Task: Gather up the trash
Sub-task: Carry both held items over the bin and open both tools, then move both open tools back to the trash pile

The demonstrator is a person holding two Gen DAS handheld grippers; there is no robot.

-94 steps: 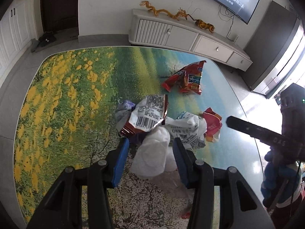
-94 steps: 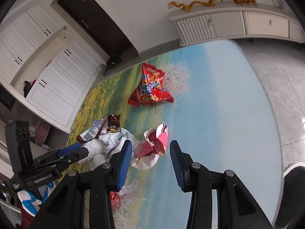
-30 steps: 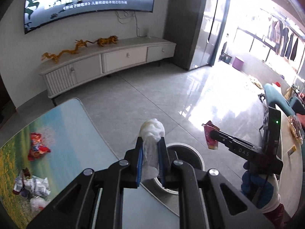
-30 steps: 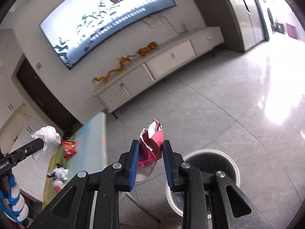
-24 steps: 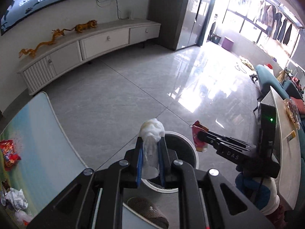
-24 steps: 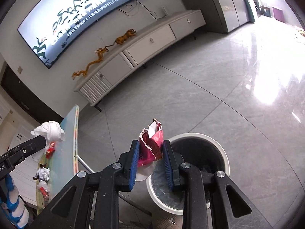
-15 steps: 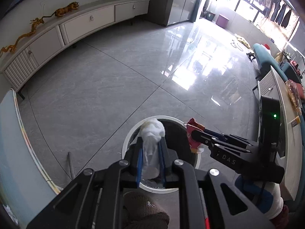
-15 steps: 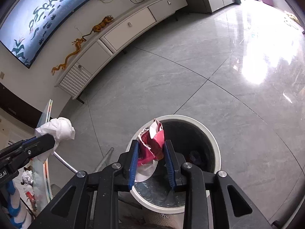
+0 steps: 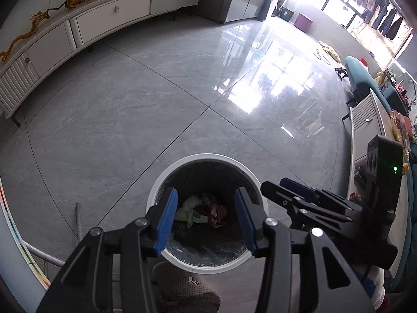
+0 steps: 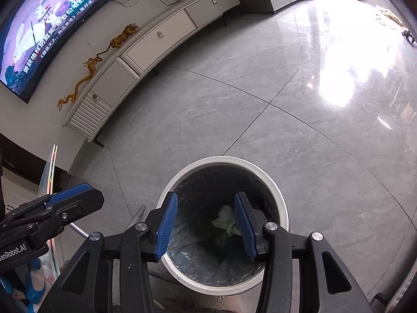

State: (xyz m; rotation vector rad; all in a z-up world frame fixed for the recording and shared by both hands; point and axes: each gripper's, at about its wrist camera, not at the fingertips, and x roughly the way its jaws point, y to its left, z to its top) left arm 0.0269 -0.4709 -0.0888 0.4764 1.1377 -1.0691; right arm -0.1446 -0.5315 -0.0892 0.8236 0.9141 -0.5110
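Both hand-held grippers hang over the trash bin (image 9: 208,208), a round white-rimmed bin with a dark liner on the grey tiled floor (image 9: 130,104). Left hand-held gripper (image 9: 206,216): jaws wide apart, nothing between the blue pads, bin mouth directly below. Right hand-held gripper (image 10: 206,220): same, jaws spread wide, empty, also above the bin opening; in the left view it sits just right of the bin rim. Trash is inside the bin: a pale greenish-white crumpled wad (image 9: 189,210) at the bottom, and red-pink wrapper scraps (image 9: 213,212) just right of it; the right view shows only the pale wad (image 10: 225,220), the rest hidden behind a finger. So this drop looks done: both pieces are in the bin, nothing left in either gripper. What's left: can't tell from here. Only a thin edge of the worktop (image 10: 49,174) shows left of the bin, and its surface is out of view, so any remaining trash there is unseen. Judged next: go back to the worktop and check for more. A slipper (image 9: 179,284) sits just near-side of the bin.
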